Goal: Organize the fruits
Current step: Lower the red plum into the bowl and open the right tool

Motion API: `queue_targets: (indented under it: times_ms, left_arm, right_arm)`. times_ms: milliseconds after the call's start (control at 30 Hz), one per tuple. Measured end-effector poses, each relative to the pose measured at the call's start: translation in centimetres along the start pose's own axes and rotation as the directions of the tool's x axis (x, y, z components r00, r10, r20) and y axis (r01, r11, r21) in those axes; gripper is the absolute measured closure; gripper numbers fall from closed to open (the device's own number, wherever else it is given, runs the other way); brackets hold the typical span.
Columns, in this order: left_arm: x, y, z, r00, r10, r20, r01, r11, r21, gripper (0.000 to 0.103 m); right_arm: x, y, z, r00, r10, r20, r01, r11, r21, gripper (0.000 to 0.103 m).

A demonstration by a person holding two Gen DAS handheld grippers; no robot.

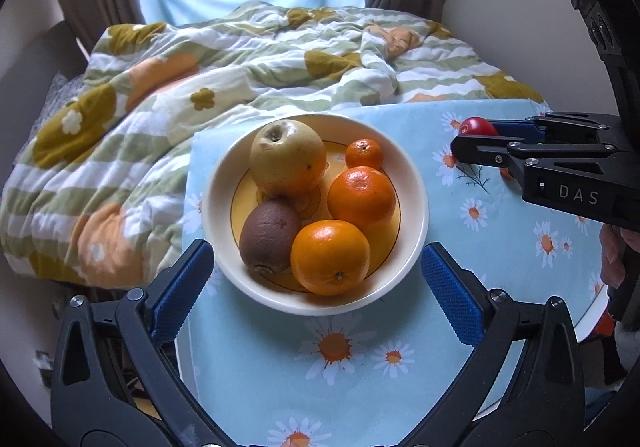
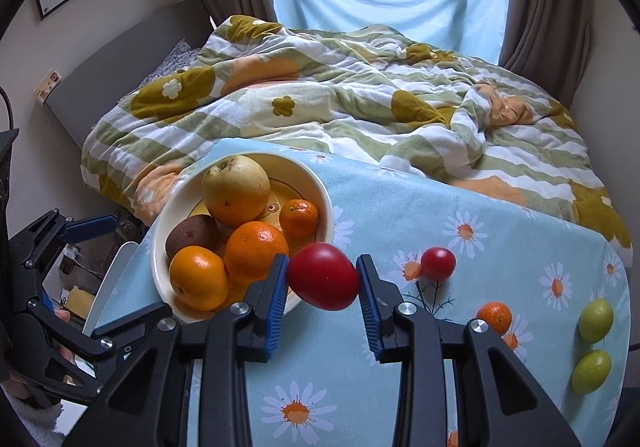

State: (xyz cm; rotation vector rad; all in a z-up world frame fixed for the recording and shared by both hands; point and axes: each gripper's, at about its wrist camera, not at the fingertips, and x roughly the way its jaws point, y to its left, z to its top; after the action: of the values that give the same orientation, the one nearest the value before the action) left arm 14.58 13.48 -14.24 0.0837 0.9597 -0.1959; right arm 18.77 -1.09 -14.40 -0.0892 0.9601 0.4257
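A cream bowl (image 1: 224, 183) (image 2: 328, 203) on the daisy tablecloth holds a yellow apple (image 1: 287, 156), a kiwi (image 1: 269, 235), two oranges (image 1: 362, 198) and a small mandarin (image 1: 364, 153). My left gripper (image 1: 316, 271) is open, its blue pads either side of the bowl's near rim. My right gripper (image 2: 323, 279) is shut on a red tomato (image 2: 323, 276), held just right of the bowl; it shows at the right of the left wrist view (image 1: 476, 135). A second tomato (image 2: 438, 263), a mandarin (image 2: 494, 317) and two green fruits (image 2: 595, 320) lie on the cloth.
A rumpled flowered quilt (image 2: 360, 99) covers the bed behind the table. The table's left edge (image 2: 120, 271) lies close to the bowl. Curtains and a window stand at the back.
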Motion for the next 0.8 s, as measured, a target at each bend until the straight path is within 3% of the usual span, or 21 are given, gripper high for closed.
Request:
queue_targets:
  times_ms: [467, 767, 800]
  left_arm:
    - [0.8, 1.0, -0.6, 0.999, 0.044, -0.027, -0.047, 0.991, -0.128, 0.000]
    - [2.0, 1.0, -0.8, 0.998, 0.042, -0.045, -0.049, 0.987, -0.155, 0.000]
    - [2.0, 1.0, -0.8, 0.998, 0.043, -0.046, -0.049, 0.987, -0.156, 0.000]
  right_arm:
    - [5.3, -0.2, 1.9, 0.993, 0.095, -0.073, -0.100, 0.992, -0.079, 0.071]
    - [7.0, -0.3, 1.9, 0.989, 0.113, -0.099, -0.122, 0.989, -0.087, 0.071]
    - [6.9, -0.3, 1.9, 0.988, 0.117, -0.097, -0.125, 0.988, -0.085, 0.064]
